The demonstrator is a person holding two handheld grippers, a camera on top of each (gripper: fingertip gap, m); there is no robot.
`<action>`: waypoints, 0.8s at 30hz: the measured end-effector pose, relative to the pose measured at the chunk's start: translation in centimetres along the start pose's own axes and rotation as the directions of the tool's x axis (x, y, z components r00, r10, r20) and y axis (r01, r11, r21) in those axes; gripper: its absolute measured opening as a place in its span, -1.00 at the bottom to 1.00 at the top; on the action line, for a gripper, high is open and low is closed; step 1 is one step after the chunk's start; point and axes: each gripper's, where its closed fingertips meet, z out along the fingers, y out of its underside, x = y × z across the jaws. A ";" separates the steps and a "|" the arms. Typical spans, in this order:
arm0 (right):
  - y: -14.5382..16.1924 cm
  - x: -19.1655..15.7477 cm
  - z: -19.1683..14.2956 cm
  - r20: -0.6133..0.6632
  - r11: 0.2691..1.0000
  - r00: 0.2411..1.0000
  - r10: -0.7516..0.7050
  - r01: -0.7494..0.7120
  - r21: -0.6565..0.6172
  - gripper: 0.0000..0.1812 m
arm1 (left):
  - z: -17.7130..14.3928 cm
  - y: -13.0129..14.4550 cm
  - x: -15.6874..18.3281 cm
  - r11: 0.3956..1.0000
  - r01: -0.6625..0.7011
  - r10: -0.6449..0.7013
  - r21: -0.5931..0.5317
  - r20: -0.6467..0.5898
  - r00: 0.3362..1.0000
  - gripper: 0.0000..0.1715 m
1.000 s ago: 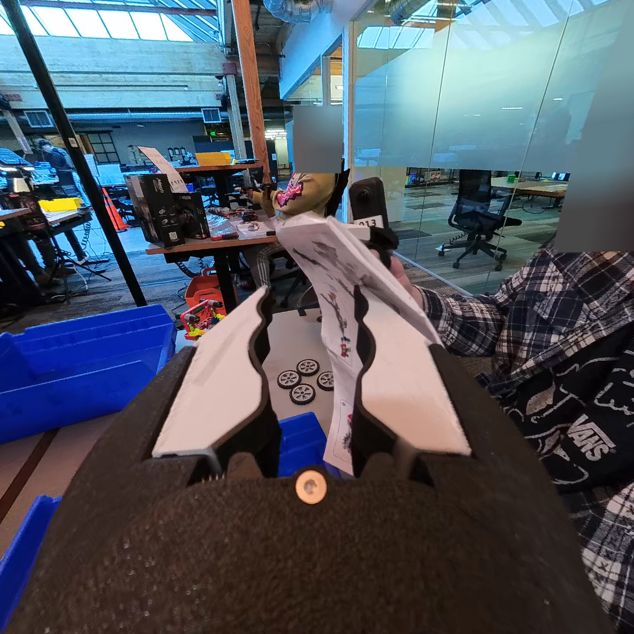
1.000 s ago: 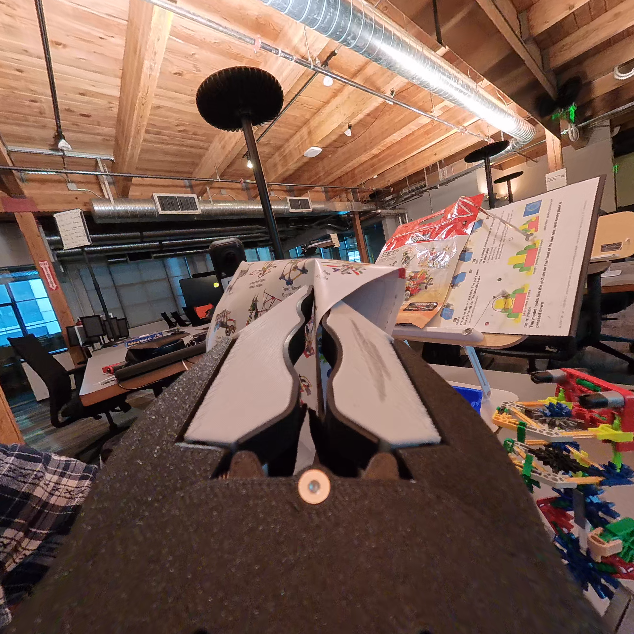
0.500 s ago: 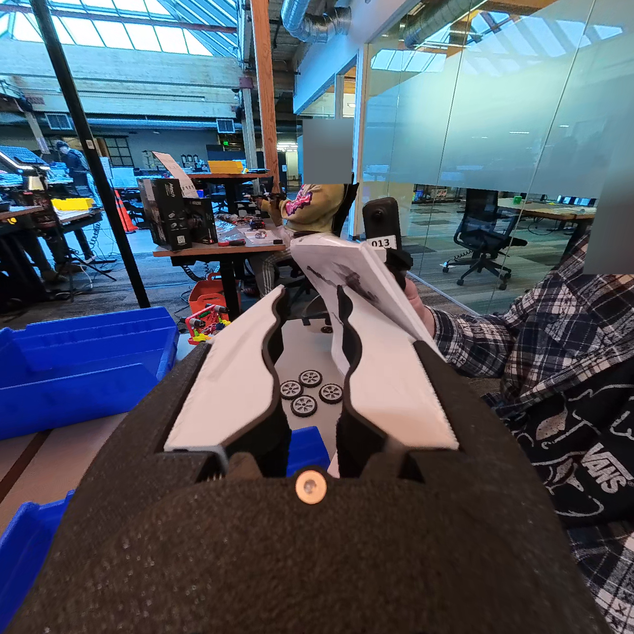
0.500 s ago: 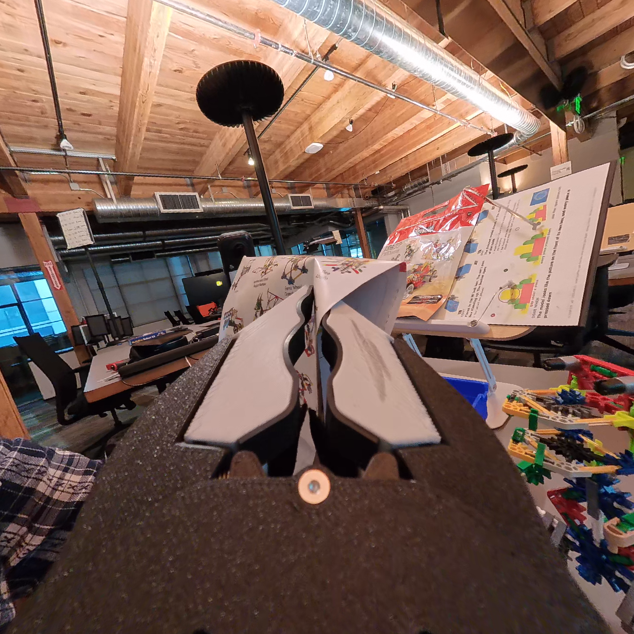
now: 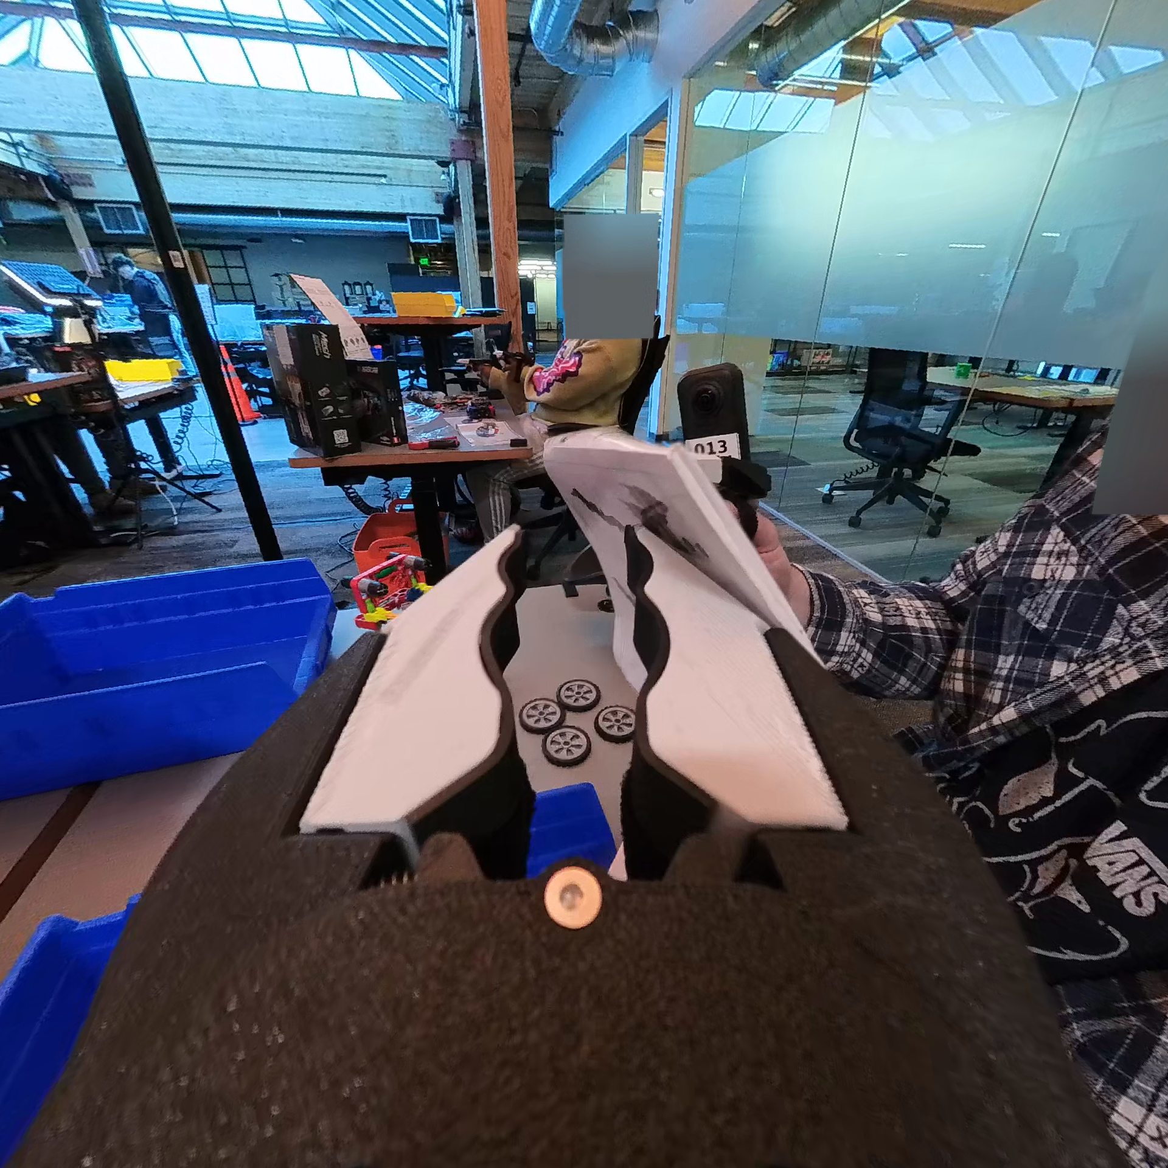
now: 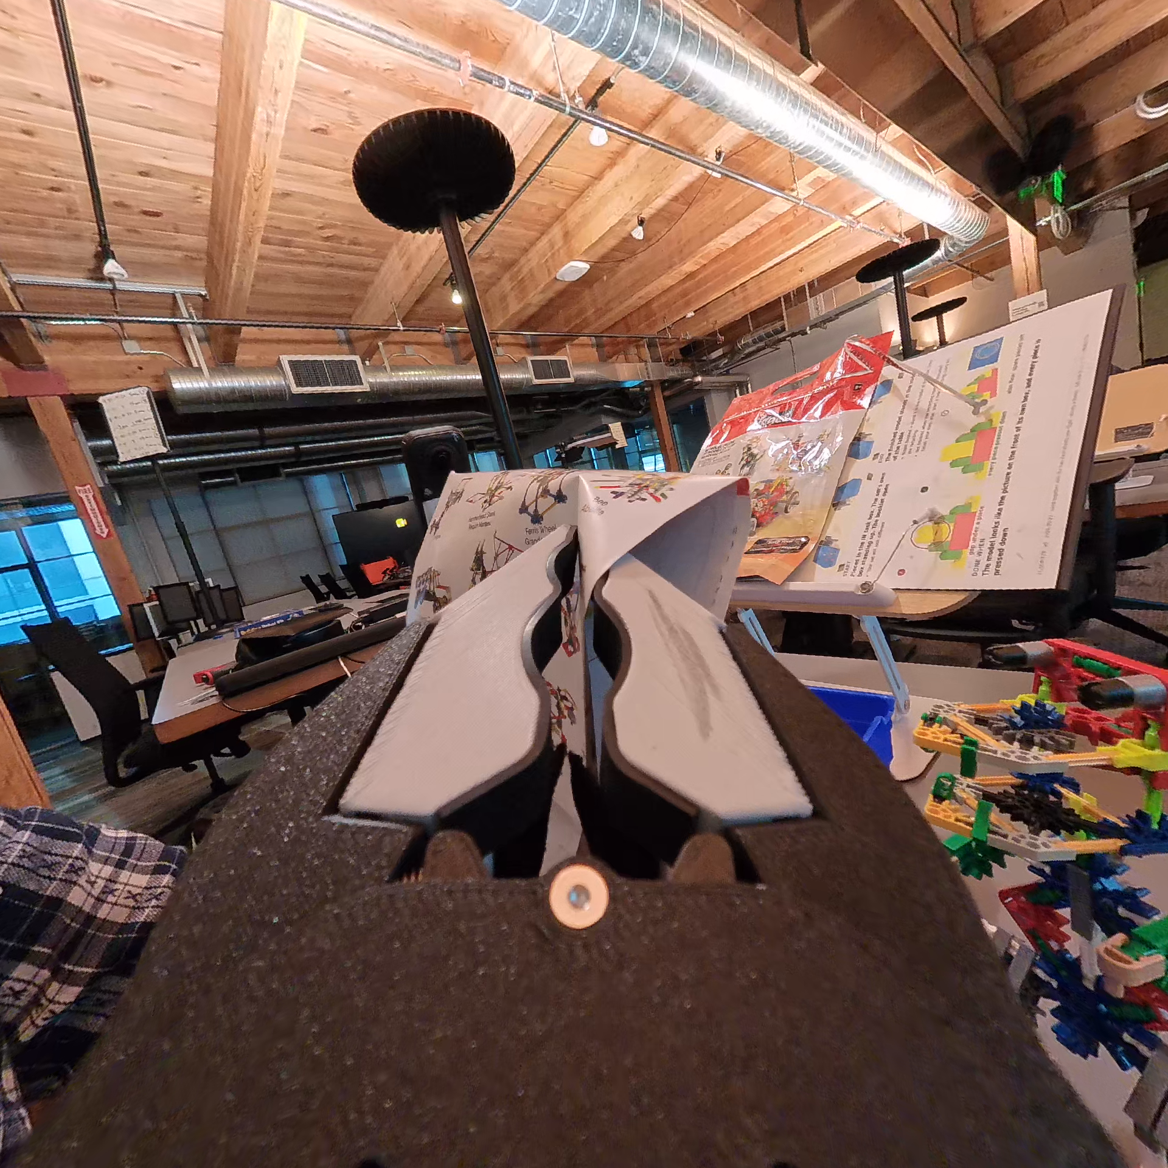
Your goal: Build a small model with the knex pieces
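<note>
Paper booklet (image 6: 657,524), light and floppy: we pinch it in our right gripper (image 6: 578,556); our left gripper (image 5: 572,556), jaws spread, touches its edge above four wheels (image 5: 578,720).

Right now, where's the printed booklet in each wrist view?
Left wrist view: booklet centre, right of the open left gripper, against its right finger.
Right wrist view: booklet centre, pinched in the right gripper.
Shared landmark: plaid sleeve, lower left in the right view.
</note>
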 end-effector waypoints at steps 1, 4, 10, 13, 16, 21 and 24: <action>0.0 0.0 0.0 -0.001 1.000 1.000 0.000 0.000 -0.001 -1.00 | 0.0 0.0 0.0 1.000 0.003 -0.003 0.003 -0.003 1.000 -0.66; 0.2 0.2 0.1 -0.006 1.000 1.000 0.004 -0.004 -0.006 -1.00 | 0.0 -0.2 -0.1 1.000 0.012 -0.012 0.024 -0.015 1.000 -0.78; 1.3 0.2 0.2 -0.009 0.999 1.000 -0.014 0.013 -0.050 -0.89 | -0.5 -1.3 -0.2 0.994 0.032 -0.029 0.108 -0.029 0.999 -1.00; 2.0 -0.3 0.4 0.006 0.995 0.999 -0.053 0.054 -0.078 -0.81 | -0.7 -2.0 0.1 0.988 0.038 -0.031 0.150 -0.047 0.998 -1.00; 2.6 -0.7 0.4 0.006 0.988 0.994 -0.110 0.110 -0.106 -0.77 | -1.1 -2.9 0.3 0.977 0.054 -0.041 0.205 -0.069 0.997 -1.00; 4.0 0.1 0.5 -0.045 0.975 0.989 -0.141 0.131 -0.181 -1.00 | -0.6 -1.6 -0.6 0.988 0.065 -0.060 0.143 -0.036 0.998 -1.00; 4.7 0.1 0.4 -0.036 0.971 0.990 -0.134 0.124 -0.206 -1.00 | -0.4 -0.8 -0.4 0.994 0.059 -0.055 0.095 -0.047 0.997 -0.92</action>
